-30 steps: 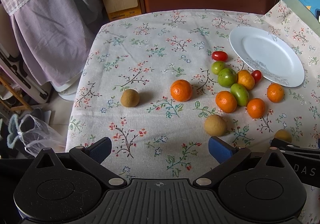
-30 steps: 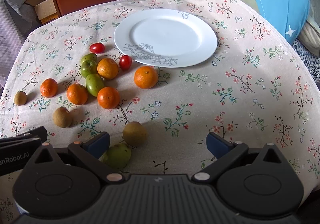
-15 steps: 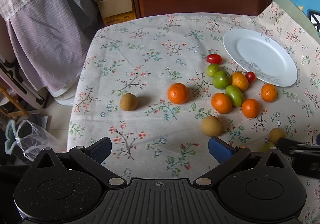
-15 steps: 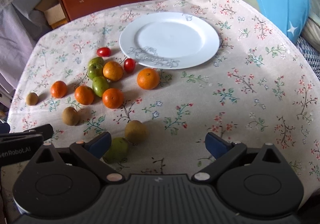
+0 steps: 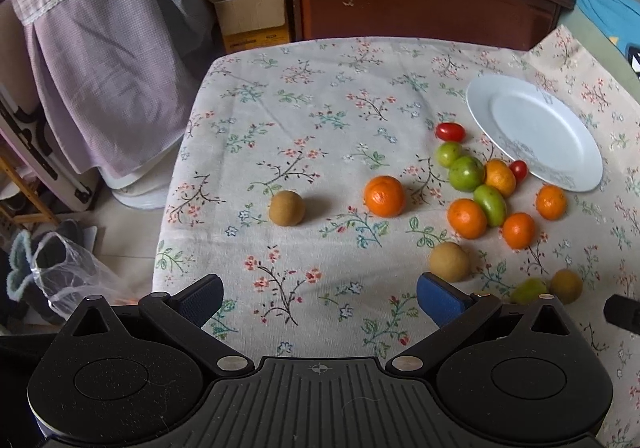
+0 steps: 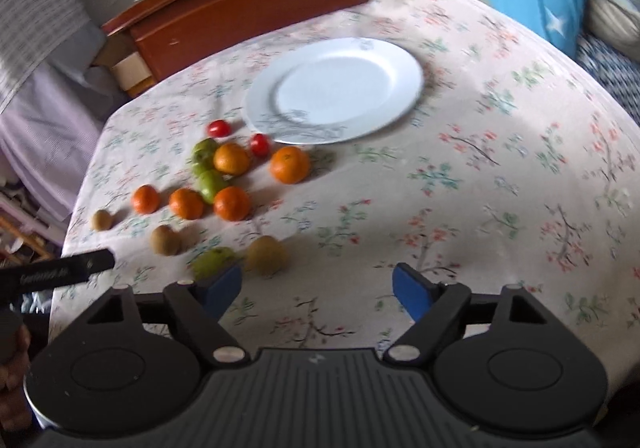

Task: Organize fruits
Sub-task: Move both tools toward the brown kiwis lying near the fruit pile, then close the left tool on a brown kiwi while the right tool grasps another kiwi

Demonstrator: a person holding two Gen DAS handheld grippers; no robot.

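The right gripper (image 6: 318, 286) has been drawn back from the plate (image 6: 404, 60), and its jaws have just been closing partway with nothing between them. No fruit has been lifted yet. The left gripper (image 5: 320, 294) is held wide and empty. The oranges (image 6: 290, 165) are still clustered beside the empty plate. The right view is blurred, and the green fruit (image 6: 212, 262) is partly hidden behind a pad.

plate (image 5: 560, 168) glossy ceramic; tablecloth (image 5: 300, 120) matt cloth; cabinet (image 5: 420, 4) polished wood
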